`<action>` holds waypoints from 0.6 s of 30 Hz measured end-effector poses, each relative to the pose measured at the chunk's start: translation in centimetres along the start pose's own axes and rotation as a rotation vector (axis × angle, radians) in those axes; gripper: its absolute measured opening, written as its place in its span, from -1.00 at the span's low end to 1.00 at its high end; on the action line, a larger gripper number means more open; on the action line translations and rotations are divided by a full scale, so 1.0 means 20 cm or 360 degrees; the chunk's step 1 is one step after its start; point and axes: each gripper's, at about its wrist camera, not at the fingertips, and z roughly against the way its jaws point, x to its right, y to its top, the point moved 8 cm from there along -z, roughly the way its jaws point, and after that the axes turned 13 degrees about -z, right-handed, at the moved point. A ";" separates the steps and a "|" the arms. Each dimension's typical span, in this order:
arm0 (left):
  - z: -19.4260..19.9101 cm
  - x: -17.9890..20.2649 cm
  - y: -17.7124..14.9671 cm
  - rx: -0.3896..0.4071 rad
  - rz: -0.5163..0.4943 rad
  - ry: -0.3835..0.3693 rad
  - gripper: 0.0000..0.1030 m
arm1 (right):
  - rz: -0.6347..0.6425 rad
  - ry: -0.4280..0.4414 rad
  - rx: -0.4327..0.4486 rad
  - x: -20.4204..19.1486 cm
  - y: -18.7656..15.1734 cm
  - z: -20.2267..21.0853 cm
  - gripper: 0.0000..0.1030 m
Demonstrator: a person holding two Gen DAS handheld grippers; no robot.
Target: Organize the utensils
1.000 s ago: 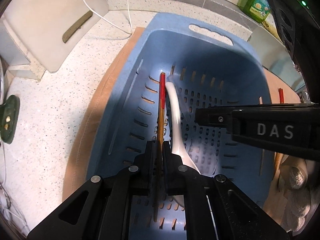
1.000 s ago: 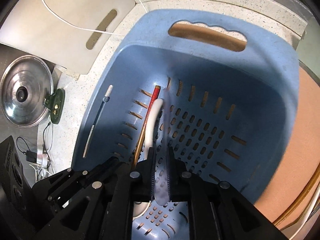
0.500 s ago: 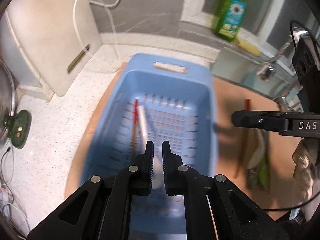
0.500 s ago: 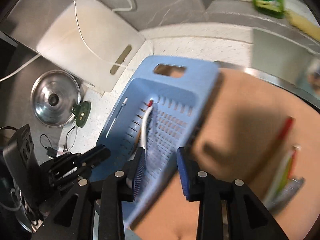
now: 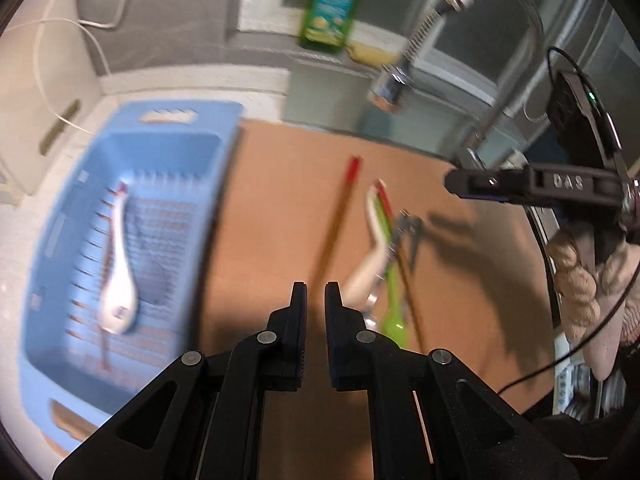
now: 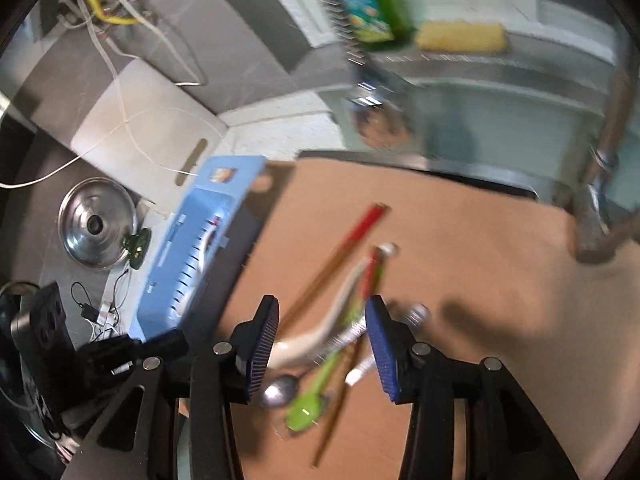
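Both views are smeared with blur, so we read fine detail with caution. Our left tongs (image 5: 316,294) hang above the brown mat (image 5: 280,184) with only a narrow gap between the jaws and nothing in them. Our right tongs (image 6: 322,320) stand wide open and empty over the loose pile of utensils.

In the left view the blue basket (image 5: 224,168) sits to the left, partly on the mat. A white spoon (image 5: 118,280) lies on its slotted floor, and beside it we make out a thin stick with a red tip (image 5: 121,188), most of its length lost in the blur. The basket's near corner is cut off by the tongs' black frame.

On the mat to the right of the basket lies a red-tipped chopstick (image 5: 340,208) on its own. Just beside it is a tangle: another white spoon (image 5: 368,264), a green spoon (image 5: 394,320), a second red-tipped chopstick (image 5: 386,202) and something of metal (image 5: 408,226) whose shape we cannot tell. In the right view the same pile shows between the open jaws, with a metal spoon bowl (image 6: 280,392) half hidden behind the left finger (image 6: 264,344).

Farther back we see a tap (image 5: 404,68), a green bottle (image 5: 330,4), a yellow sponge (image 6: 460,36), a white cutting board (image 6: 148,120) and a steel pot lid (image 6: 98,224) on the bench (image 5: 16,280).
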 end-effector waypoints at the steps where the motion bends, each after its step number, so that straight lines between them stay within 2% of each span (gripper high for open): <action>1: -0.02 0.04 -0.01 -0.0014 -0.0003 -0.0016 -0.85 | -0.0016 -0.0004 -0.0019 0.03 -0.02 -0.01 -0.20; 5: -0.08 0.17 -0.07 -0.0069 -0.0022 -0.0081 -0.85 | -0.0074 -0.0012 -0.0124 0.12 -0.07 -0.07 -0.20; 9: -0.10 0.22 -0.07 -0.0084 -0.0047 -0.0056 -0.85 | -0.0143 0.0022 -0.0174 0.15 -0.10 -0.12 -0.21; 15: -0.10 0.14 0.03 -0.0058 -0.0062 0.0052 -0.85 | -0.0168 0.0158 -0.0142 0.02 -0.05 -0.13 -0.32; 18: -0.14 0.09 0.09 -0.0081 -0.0113 0.0101 -0.85 | -0.0169 0.0185 -0.0149 -0.08 -0.01 -0.20 -0.50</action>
